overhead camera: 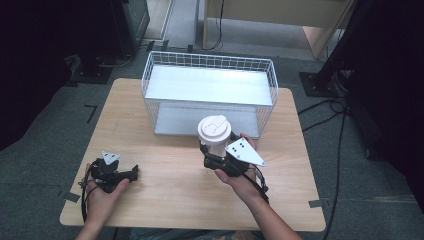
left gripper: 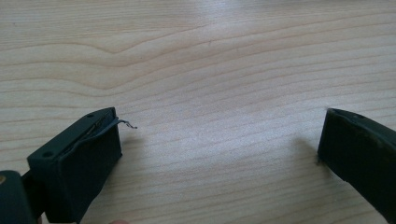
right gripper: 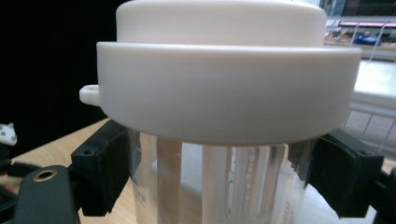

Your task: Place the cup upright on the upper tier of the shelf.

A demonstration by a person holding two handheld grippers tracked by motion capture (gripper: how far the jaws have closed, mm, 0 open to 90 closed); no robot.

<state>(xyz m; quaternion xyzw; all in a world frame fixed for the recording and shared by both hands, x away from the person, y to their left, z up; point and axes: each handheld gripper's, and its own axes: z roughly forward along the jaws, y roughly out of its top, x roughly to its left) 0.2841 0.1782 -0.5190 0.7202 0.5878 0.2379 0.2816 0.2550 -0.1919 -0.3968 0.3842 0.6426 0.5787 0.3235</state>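
Right gripper (right gripper: 212,177): jaws closed on the cup (right gripper: 219,182), one pad on each side of the clear wall, just under the lid (right gripper: 224,84). Grip sits high on the body; the lid rim overhangs both pads. Cup looks upright and the lid seated. A small tab sticks out of the rim on the view's left.

High view: right gripper (overhead camera: 216,156) holds the cup (overhead camera: 216,145) near the middle of the table (overhead camera: 165,200), just in front of the basket (overhead camera: 210,60). Can't tell if the base is on the wood or slightly lifted. Lid (overhead camera: 214,128) faces up, and the right hand (overhead camera: 240,175) is behind the gripper.

Left gripper (left gripper: 219,154): jaws wide open, nothing between them, bare table (left gripper: 210,70) below. A thin stray wire or fibre pokes off the tip of the left pad. In the high view the left gripper (overhead camera: 134,172) lies low at the table's near-left, well apart from the cup, with the left hand (overhead camera: 102,192) on it. Idle.

Step, my read: cup is grasped and in transport; the basket is the likely destination. It is a white wire frame with a pale floor, open at the top.

Next move needs:
- lift high enough to clear the near rim
- keep the cup vertical, since the grip is on a smooth clear wall
- carry forward, lower to the floor, then release

Risk: slip on the wall, or clipping the rim wire.
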